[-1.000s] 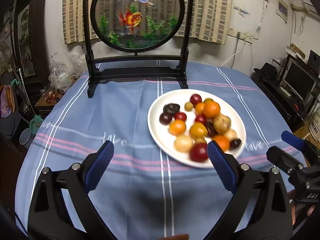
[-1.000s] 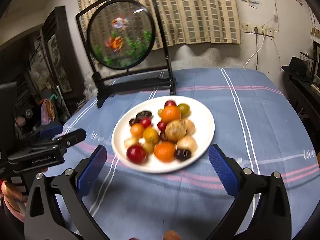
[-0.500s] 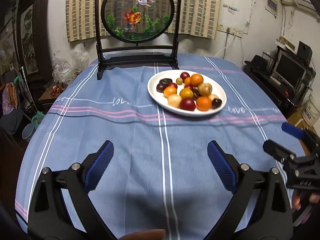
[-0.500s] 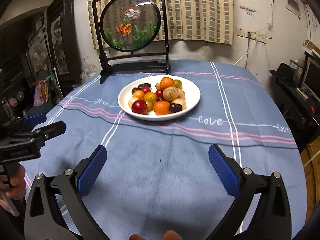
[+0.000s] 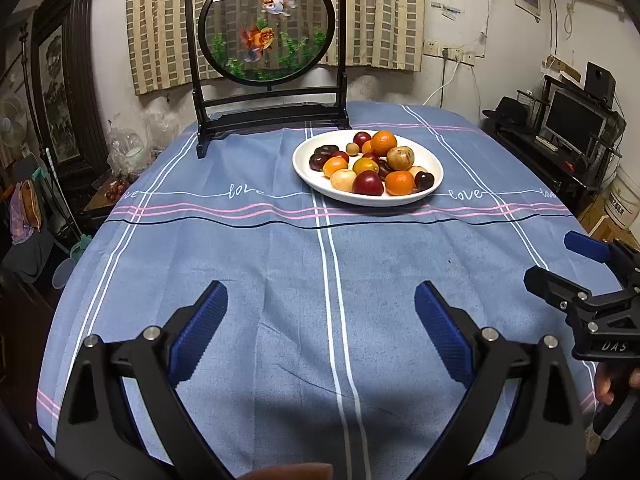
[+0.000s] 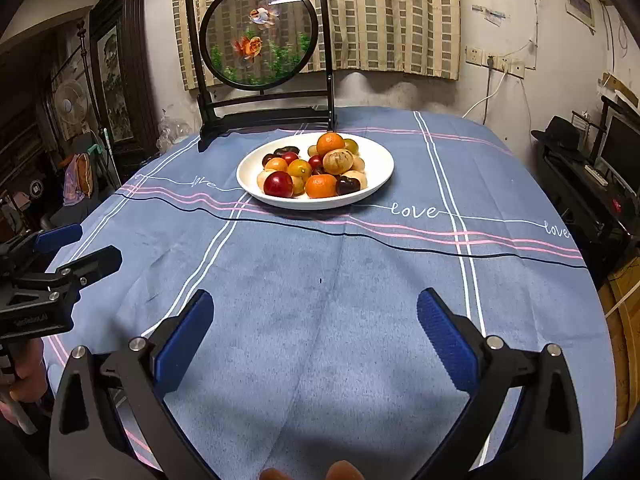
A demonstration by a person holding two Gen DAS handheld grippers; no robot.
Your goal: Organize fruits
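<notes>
left gripper [image 5: 320, 322]: spread wide, nothing between the blue pads [image 5: 198, 330], hanging over the near part of the table, well short of the plate; also seen from the side at the left edge of the right wrist view [image 6: 76, 248], parted there too
right gripper [image 6: 314, 326]: same deal, wide apart and holding nothing, over the near edge of the table; pokes into the left wrist view at far right [image 5: 560, 264]
tablecloth [image 5: 280, 264]: blue, white and pink stripes, "love" stitched across it, covers the whole table, a few creases near the middle
white plate [image 6: 380, 162]: past the pink stripes, toward the far edge, a bit right of the centre white lines in the left wrist view
fruits [image 6: 314, 170]: all piled on the plate, touching each other
red plum [image 6: 278, 184]: front left of the pile
orange [image 6: 321, 186]: front middle, just beside the plum
dark plum [image 6: 347, 185]: front right, touching the orange
tan round fruit [image 6: 338, 161]: middle of the pile, sitting on top
second orange [image 6: 330, 143]: back of the pile
goldfish screen [image 5: 267, 32]: round panel in a black frame, upright at the far edge, behind and left of the plate
curtain [image 6: 384, 12]: striped, on the wall behind the table
</notes>
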